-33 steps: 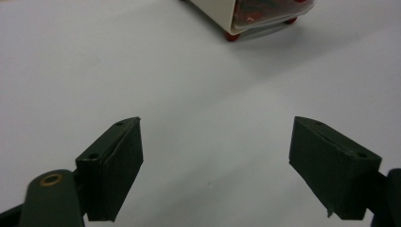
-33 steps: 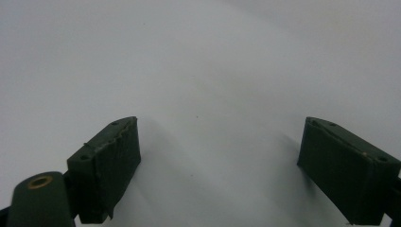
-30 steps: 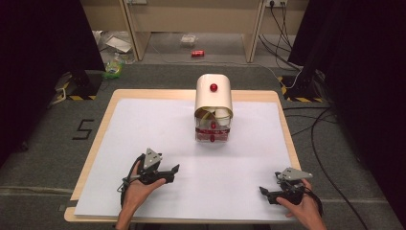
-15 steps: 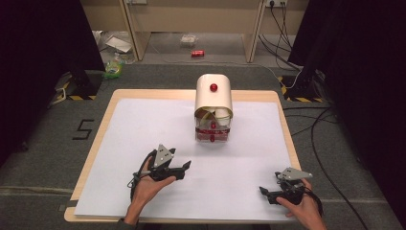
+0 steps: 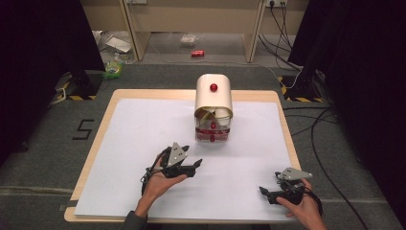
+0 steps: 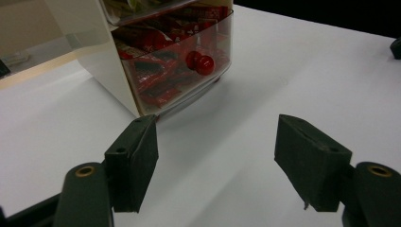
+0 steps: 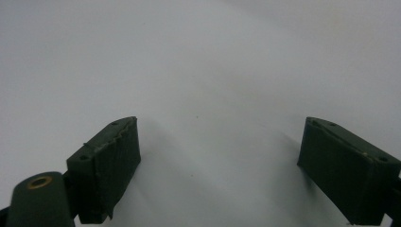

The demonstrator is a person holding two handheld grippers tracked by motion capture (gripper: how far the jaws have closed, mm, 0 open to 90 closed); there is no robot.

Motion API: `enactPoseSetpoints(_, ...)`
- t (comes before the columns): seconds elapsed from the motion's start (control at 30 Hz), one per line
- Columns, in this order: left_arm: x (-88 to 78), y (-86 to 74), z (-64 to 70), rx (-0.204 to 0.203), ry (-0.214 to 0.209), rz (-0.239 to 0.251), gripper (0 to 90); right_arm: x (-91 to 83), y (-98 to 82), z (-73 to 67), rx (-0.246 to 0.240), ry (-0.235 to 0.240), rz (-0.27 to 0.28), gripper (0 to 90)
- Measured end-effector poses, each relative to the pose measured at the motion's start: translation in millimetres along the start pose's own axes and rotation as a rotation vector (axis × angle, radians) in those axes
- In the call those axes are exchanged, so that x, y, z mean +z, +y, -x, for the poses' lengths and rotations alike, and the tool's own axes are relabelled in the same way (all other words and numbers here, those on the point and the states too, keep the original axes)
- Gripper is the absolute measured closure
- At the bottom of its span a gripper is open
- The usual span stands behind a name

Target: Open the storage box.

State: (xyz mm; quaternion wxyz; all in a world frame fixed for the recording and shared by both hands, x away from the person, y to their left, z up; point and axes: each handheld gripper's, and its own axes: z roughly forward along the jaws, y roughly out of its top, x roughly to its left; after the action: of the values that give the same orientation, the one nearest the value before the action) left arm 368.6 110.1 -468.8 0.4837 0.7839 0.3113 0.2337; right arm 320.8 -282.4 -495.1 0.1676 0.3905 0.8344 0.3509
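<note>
A small cream cabinet [image 5: 213, 98] with a rounded top and a red knob stands at the far middle of the table. Its lower clear drawer [image 6: 189, 56] holds red packets and has a red knob [image 6: 200, 62] on its front. My left gripper [image 5: 197, 165] is short of the drawer and points at it. In the left gripper view, the left gripper [image 6: 215, 156] is open and its jaws have just been closing a little, with nothing between them. My right gripper [image 5: 263, 192] rests near the front right corner. The right gripper [image 7: 217, 156] is open over bare white sheet.
A white sheet [image 5: 143, 139] covers the wooden table [image 5: 103, 120]. Beyond the far edge, the floor holds a red can [image 5: 197, 53], litter [image 5: 114, 67] and cables [image 5: 330, 124]. Dark stands flank the table on both sides.
The left hand has carried its gripper forward and to the right, closer to the cabinet's drawer. The right gripper has stayed where it was.
</note>
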Motion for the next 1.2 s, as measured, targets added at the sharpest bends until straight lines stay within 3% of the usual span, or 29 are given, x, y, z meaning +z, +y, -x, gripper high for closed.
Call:
enactPoseSetpoints(0.23, 10.8, 3.5, 4.2, -0.017, 0.008, 0.017, 37.2, 0.1, 0.0, 0.1, -0.001, 0.001, 0.0, 13.6)
enactPoseSetpoints(0.37, 18.9, 4.0, 6.7, -0.044, 0.035, 0.015, 42.0, 0.1, 0.0, 0.1, 0.0, 0.001, 0.0, 13.6)
enactPoseSetpoints(0.4, 22.0, 5.0, 8.8, -0.077, 0.059, 0.026, 43.3, 0.1, 0.0, 0.1, 0.0, 0.001, 0.0, 13.6)
enactPoseSetpoints(0.47, 25.1, 5.8, 11.7, -0.091, 0.071, 0.032, 46.2, 0.1, 0.0, 0.1, 0.0, 0.001, 0.0, 13.6)
enactPoseSetpoints(0.63, 32.9, 7.2, 18.5, -0.093, 0.093, 0.034, 54.8, 0.1, 0.0, 0.2, -0.001, 0.001, 0.0, 13.5)
enactPoseSetpoints(0.8, 44.2, 10.3, 24.1, -0.114, 0.12, 0.031, 57.7, 0.1, 0.0, 0.2, -0.001, 0.001, 0.001, 13.5)
enactPoseSetpoints(0.87, 49.7, 11.9, 25.7, -0.135, 0.152, 0.031, 59.8, 0.2, 0.0, 0.2, -0.001, 0.001, 0.001, 13.5)
enactPoseSetpoints(0.97, 53.3, 13.9, 27.3, -0.153, 0.165, 0.038, 61.0, 0.1, 0.0, 0.1, 0.0, 0.001, 0.0, 13.5)
enactPoseSetpoints(1.0, 57.2, 15.3, 29.9, -0.2, 0.173, 0.039, 61.0, 0.1, 0.0, 0.0, 0.0, 0.001, 0.0, 13.5)
enactPoseSetpoints(1.2, 71.0, 19.6, 40.4, -0.225, 0.229, 0.049, 62.7, 0.1, 0.0, 0.0, -0.001, 0.001, 0.0, 13.5)
